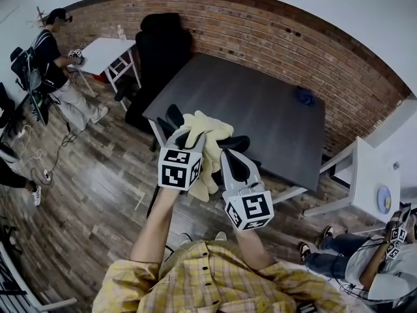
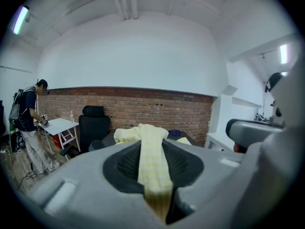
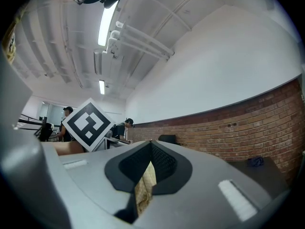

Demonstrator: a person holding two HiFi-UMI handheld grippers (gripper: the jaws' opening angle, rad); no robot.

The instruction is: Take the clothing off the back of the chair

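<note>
Pinching a fold of the pale yellow garment (image 1: 207, 134) in the left gripper (image 1: 187, 134), jaws clamped onto the cloth. Nipping a thinner strip in the right gripper (image 1: 229, 155), jaws almost together. Garment bunched between both grippers, just above the black chair back (image 1: 172, 117) at the near edge of the dark grey table (image 1: 260, 109), lower part hanging down. Risks, judging from here: hem snagging on the chair back if raised unevenly; thin strip slipping out of the right pinch; dragging or tipping the chair if pulled sideways rather than up.
</note>
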